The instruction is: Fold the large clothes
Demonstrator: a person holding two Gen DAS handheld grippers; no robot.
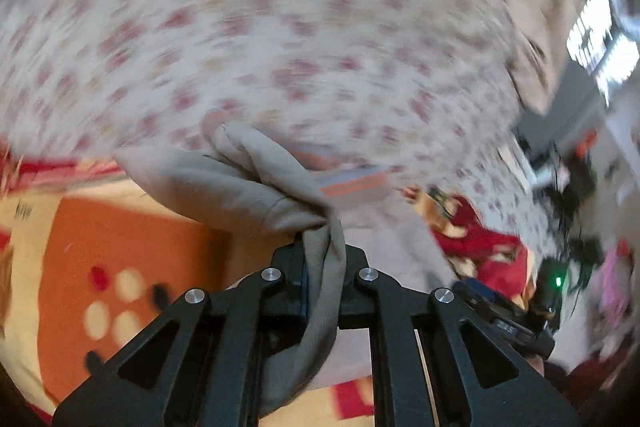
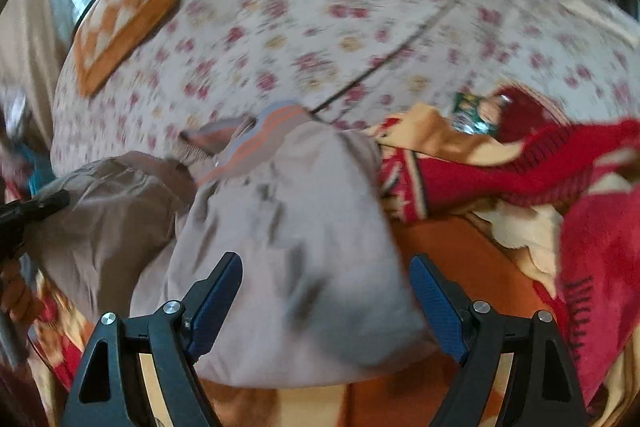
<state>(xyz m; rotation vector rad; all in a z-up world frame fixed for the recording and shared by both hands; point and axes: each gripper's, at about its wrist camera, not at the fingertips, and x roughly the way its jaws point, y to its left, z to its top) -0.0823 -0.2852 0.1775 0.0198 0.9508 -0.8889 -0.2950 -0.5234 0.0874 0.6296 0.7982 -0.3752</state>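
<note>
covering bed: floral sheet [image 2: 320, 7]; left tool [image 1: 322, 267] clamped on grey garment [image 1: 248, 187]; right tool [image 2: 326, 291] spread apart.

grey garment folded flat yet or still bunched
Still bunched: the left gripper pinches a twisted wad of the grey garment, wrinkled and unfolded.

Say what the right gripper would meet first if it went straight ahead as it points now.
Most likely the grey garment. The right gripper has its jaws wide open, and the cloth fills the gap just ahead of them. Blur hides how close it is.
</note>
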